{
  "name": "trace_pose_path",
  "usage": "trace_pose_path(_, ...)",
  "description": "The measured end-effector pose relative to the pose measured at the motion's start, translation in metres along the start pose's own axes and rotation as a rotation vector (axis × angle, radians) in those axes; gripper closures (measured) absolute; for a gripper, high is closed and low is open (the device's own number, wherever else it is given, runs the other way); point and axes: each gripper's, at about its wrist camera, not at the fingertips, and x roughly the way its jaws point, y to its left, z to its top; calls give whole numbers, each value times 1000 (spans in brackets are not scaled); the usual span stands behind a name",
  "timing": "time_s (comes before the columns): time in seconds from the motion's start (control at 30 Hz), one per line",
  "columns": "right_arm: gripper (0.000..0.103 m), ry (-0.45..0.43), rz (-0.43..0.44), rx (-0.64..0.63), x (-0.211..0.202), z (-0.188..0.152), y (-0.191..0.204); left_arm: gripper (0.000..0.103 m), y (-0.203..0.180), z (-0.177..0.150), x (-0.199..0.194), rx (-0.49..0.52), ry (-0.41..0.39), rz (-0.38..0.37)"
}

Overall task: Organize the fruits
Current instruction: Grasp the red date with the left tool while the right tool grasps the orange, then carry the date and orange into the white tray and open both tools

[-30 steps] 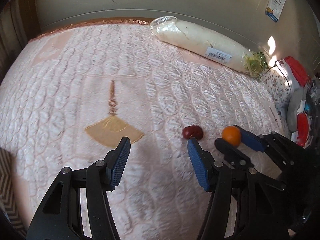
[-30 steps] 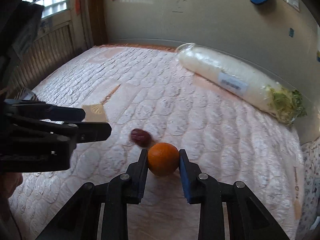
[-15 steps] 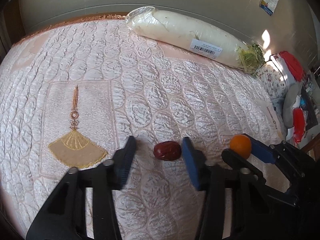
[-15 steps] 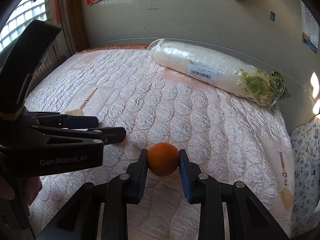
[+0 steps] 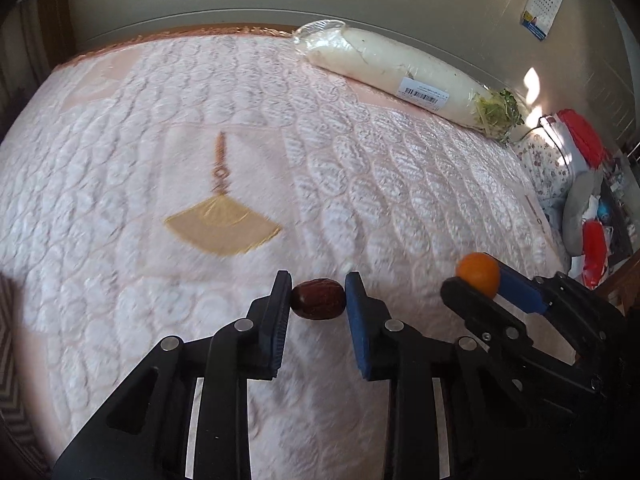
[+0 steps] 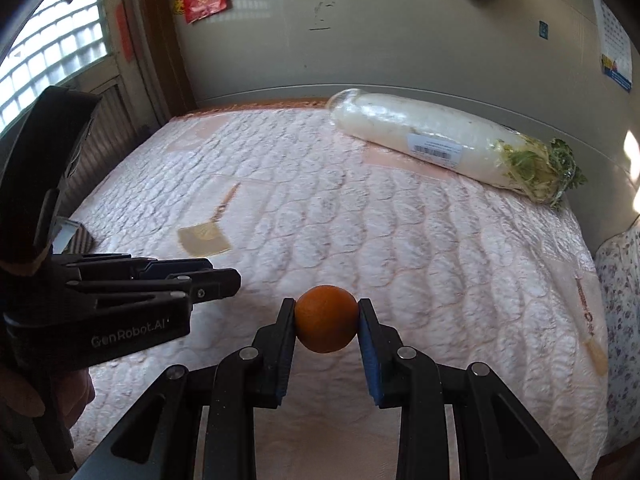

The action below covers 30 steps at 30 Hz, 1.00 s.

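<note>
A dark red date [image 5: 318, 300] sits between the blue pads of my left gripper [image 5: 318, 294]. The jaws are closing, and both pads touch the date just above the quilted pink bed cover [image 5: 360, 168]. My right gripper [image 6: 326, 326] is shut on a small orange [image 6: 326, 322], held clear of the cover. The left wrist view shows that orange [image 5: 478, 274] at the lower right, still in the right gripper [image 5: 480, 280]. The left gripper [image 6: 224, 280] shows side-on at the left of the right wrist view, with the date hidden there.
A long white radish [image 5: 392, 76] in plastic wrap lies at the back of the bed along the wall. A fan motif [image 5: 222, 226] marks the cover at centre left. Bags and a floral cloth [image 5: 580, 168] crowd the right side beyond the bed edge.
My left gripper slid over to the date and its jaws closed from wide apart onto it. The right gripper kept its hold on the orange and rolled a little.
</note>
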Motion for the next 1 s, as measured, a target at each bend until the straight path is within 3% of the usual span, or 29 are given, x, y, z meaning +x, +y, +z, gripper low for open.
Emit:
trace_pose_path(0.53, 74, -25, 95, -40, -18, -46, 102, 76, 74, -90, -83, -65, -137, 151)
trace_pose_path(1.0, 74, -46, 165, -144, -28, -53, 181, 76, 127, -132, -135, -116, -244, 266)
